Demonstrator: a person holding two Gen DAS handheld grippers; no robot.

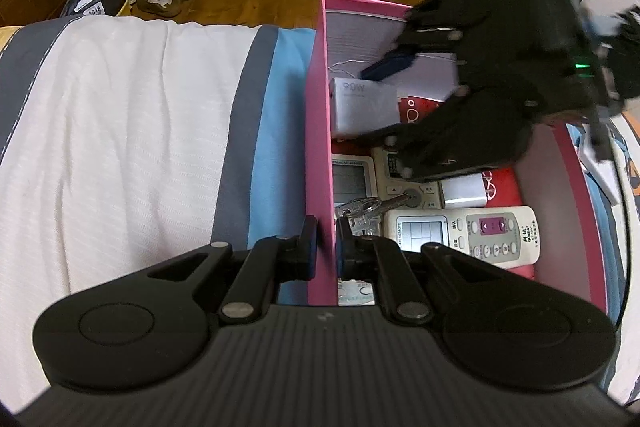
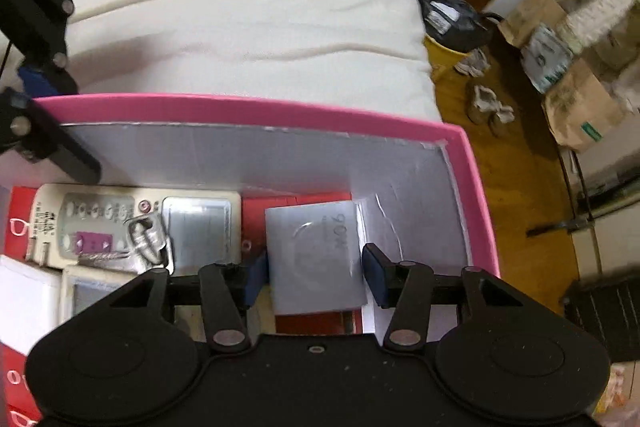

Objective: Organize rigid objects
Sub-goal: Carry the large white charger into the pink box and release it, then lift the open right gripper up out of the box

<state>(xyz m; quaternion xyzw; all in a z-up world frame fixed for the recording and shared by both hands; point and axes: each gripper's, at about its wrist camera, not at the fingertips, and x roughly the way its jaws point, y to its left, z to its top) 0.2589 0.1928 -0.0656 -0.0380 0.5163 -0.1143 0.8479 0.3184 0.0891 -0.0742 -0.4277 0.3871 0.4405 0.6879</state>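
Left tongs (image 1: 327, 247): closed narrow on the side wall of the pink cardboard box (image 1: 319, 147), one pad outside, one inside, at the lower centre of the left wrist view.
Right tongs (image 2: 316, 273): about half wide, the blue pads on both sides of the grey square charger block marked 90W (image 2: 316, 255); the left pad is against its edge, the right pad seems a little apart, so I cannot tell if it grips.
Pink box: it lies on the white bed cover with grey and blue stripes (image 1: 120, 131).
Inside the box: a white air-conditioner remote with a purple button panel (image 1: 464, 233), a bunch of silver keys (image 1: 360, 211), a small white adapter (image 1: 464, 193).
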